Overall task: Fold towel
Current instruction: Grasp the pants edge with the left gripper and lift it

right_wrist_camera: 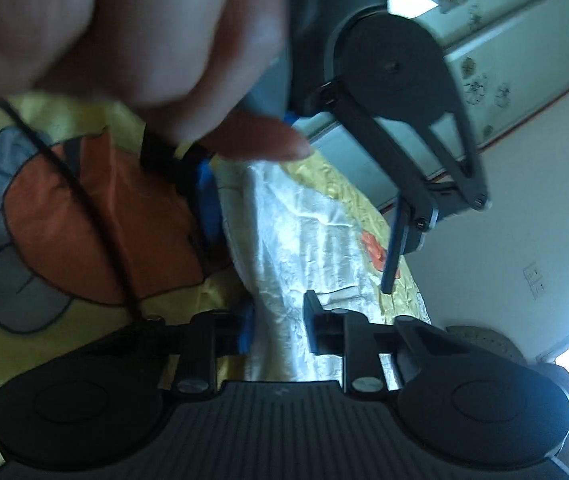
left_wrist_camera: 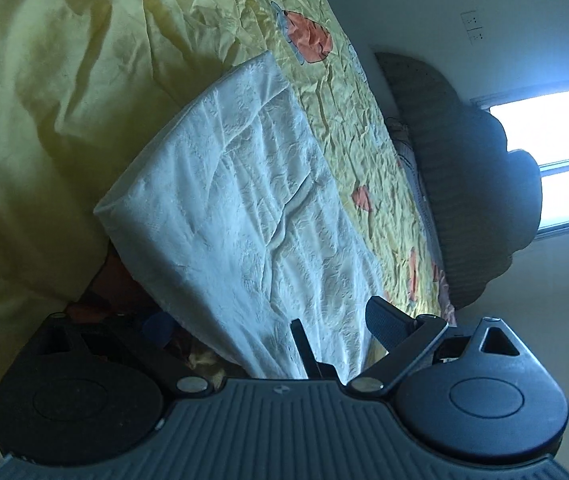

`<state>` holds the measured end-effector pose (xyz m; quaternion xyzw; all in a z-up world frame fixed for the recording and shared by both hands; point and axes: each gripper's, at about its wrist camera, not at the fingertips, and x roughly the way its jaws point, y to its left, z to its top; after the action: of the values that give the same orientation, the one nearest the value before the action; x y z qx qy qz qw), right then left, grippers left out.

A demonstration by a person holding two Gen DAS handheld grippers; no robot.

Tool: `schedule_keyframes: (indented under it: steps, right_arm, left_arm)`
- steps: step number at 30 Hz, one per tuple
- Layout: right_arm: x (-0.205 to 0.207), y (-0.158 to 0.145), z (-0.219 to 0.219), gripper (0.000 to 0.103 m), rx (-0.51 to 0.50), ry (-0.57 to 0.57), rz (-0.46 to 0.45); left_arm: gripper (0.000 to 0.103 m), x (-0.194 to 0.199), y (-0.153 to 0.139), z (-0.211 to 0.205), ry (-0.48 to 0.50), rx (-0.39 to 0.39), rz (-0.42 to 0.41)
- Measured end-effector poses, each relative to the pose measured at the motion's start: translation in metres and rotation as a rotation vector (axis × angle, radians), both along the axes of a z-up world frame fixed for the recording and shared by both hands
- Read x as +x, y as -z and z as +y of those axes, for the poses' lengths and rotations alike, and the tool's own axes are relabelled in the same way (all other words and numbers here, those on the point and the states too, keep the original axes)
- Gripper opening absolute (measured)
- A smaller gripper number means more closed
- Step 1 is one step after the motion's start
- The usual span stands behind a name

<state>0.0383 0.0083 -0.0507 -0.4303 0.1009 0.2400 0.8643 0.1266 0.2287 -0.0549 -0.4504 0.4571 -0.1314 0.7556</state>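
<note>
The white plush towel (left_wrist_camera: pixel 236 208) lies folded on a yellow bedsheet (left_wrist_camera: pixel 44 100), reaching right up to my left gripper (left_wrist_camera: pixel 268 320). That gripper is open wide, its right finger pad (left_wrist_camera: pixel 388 320) beside the towel's edge and its left finger mostly hidden under the towel. In the right wrist view the towel (right_wrist_camera: pixel 304 232) runs between the fingers of my right gripper (right_wrist_camera: pixel 278 316), which stand close together, pinching it. The left gripper (right_wrist_camera: pixel 296 240) faces me there, straddling the towel, with a person's hand (right_wrist_camera: pixel 124 40) on it. This view is blurred.
The sheet carries orange and blue cartoon prints (right_wrist_camera: pixel 96 220) (left_wrist_camera: pixel 308 36). A dark woven cushion or headboard (left_wrist_camera: pixel 464 184) bounds the bed's far side, under a bright window (left_wrist_camera: pixel 544 152). A flower-patterned wardrobe (right_wrist_camera: pixel 504 60) stands behind the left gripper.
</note>
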Motion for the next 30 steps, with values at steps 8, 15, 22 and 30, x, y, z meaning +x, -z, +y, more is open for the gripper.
schedule_keyframes:
  steps: [8, 15, 22, 30]
  right_arm:
    - [0.049, -0.081, -0.096, 0.024, 0.622, -0.153, 0.52]
    - [0.117, -0.031, -0.064, 0.025, 0.474, 0.18, 0.572]
    - [0.113, -0.051, -0.098, 0.034, 0.68, 0.162, 0.528]
    - [0.099, -0.095, -0.176, 0.037, 1.039, 0.169, 0.48]
  left_arm:
    - [0.07, 0.037, -0.003, 0.007, -0.061, 0.041, -0.027]
    - [0.02, 0.043, -0.003, 0.007, -0.081, 0.174, 0.036]
    - [0.013, 0.013, -0.06, -0.042, -0.045, 0.492, -0.131]
    - [0.013, -0.023, -0.145, -0.148, 0.056, 0.588, -0.397]
